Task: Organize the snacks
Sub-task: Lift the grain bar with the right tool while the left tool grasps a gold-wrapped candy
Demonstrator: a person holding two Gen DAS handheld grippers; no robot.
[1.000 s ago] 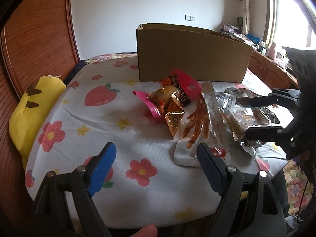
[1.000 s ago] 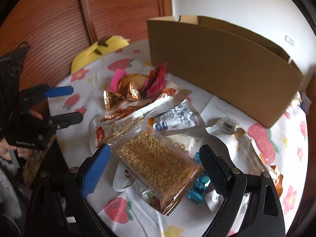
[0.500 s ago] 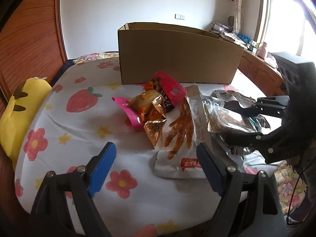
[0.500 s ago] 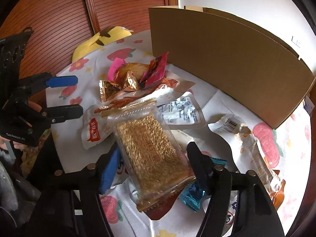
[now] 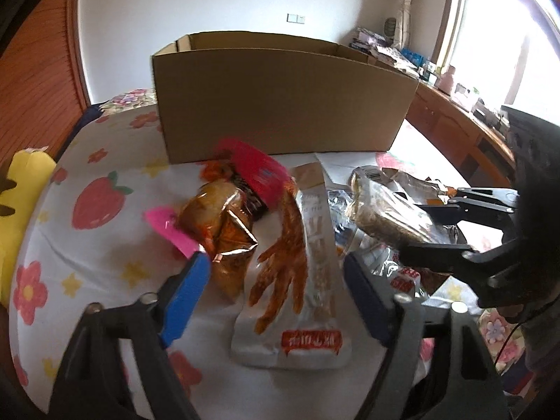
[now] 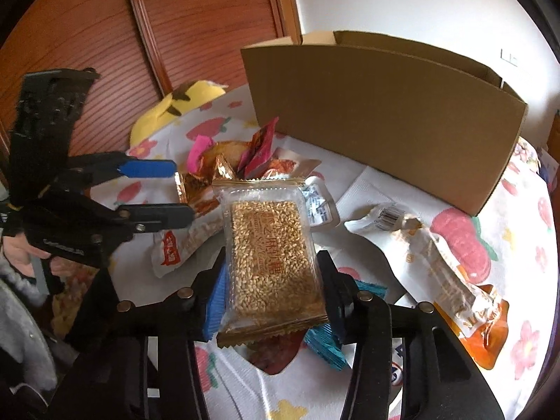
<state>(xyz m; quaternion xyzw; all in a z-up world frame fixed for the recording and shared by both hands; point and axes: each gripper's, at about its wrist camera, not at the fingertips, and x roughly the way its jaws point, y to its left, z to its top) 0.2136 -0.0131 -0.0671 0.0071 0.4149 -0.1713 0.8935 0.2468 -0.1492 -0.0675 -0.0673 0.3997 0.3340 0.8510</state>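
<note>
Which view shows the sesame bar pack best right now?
The right wrist view: the sesame bar pack fills the centre, its label readable, between the closing right tool. The left wrist view shows it only edge-on, at the right, partly behind that tool.

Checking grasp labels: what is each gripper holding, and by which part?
Right gripper, jaws closing, grips the sesame bar packet across its long side edges, near end. Left gripper, also closing, holds nothing; the chicken-feet packet lies between its fingers.

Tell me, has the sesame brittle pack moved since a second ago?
Yes. The sesame brittle pack, then flat among the snacks, now sits tilted up between the right hand-held gripper pads as its jaws close, its top edge nearer the cardboard box.
</note>
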